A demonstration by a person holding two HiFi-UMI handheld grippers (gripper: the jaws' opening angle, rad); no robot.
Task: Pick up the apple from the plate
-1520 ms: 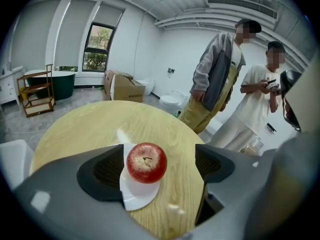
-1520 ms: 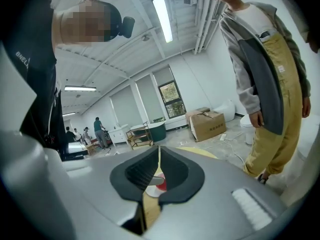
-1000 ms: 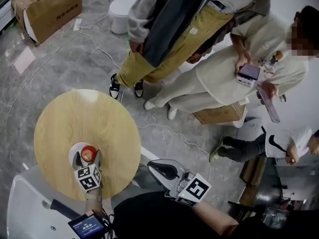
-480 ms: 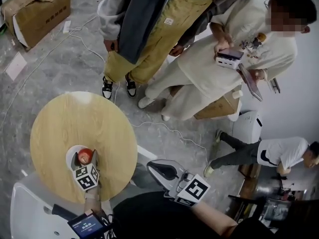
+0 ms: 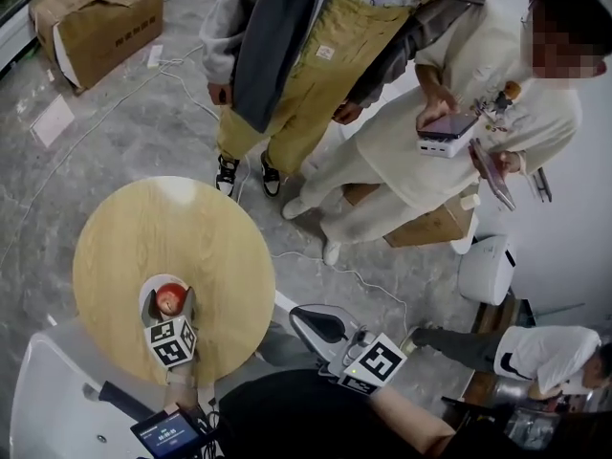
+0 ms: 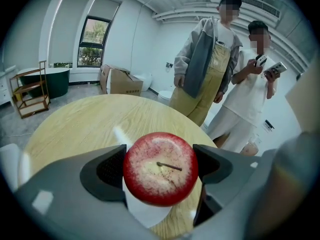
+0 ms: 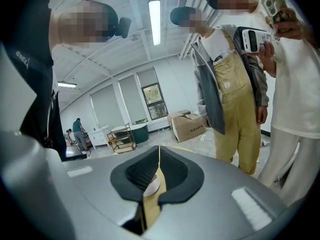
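My left hand-held gripper (image 5: 169,306) clamps the red apple (image 6: 160,167) above its plate (image 6: 145,214). The glossy round skin could slip and send it rolling across the counter (image 6: 100,114).

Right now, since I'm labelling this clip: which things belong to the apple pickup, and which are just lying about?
Job: apple, plate, left tongs gripping the apple, round table.
Lying about: right tongs (shut, empty), cardboard box, onlooker in yellow overalls.
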